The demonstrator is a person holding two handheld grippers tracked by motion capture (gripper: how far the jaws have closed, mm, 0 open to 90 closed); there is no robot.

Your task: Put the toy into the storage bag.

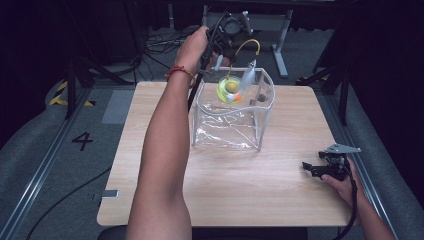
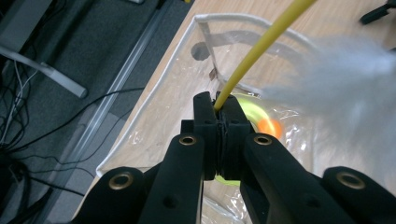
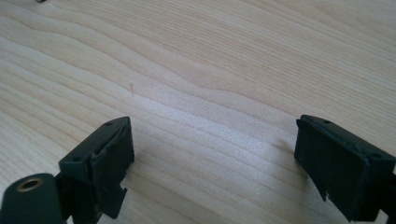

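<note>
A clear plastic bag [image 1: 232, 125] with white trim stands open at the back middle of the wooden table [image 1: 280, 195]. Over its back left rim, my left gripper [image 1: 212, 57] is shut on the yellow rod [image 2: 254, 58] of a toy. That toy [image 1: 231, 90] has a yellow-green disc with an orange ball [image 2: 268, 127] and grey feathers [image 2: 336, 79]; it hangs inside the bag's mouth. In the left gripper view the left gripper [image 2: 219, 109] pinches the rod just above the disc. My right gripper [image 1: 309, 167] rests open on the table's right front, its jaws [image 3: 212, 154] wide apart over bare wood.
The table stands on grey floor with metal rails [image 1: 45, 160] at both sides. Cables [image 1: 160, 42] and a metal frame [image 1: 280, 45] lie behind the table's far edge. Bare wood lies in front of the bag.
</note>
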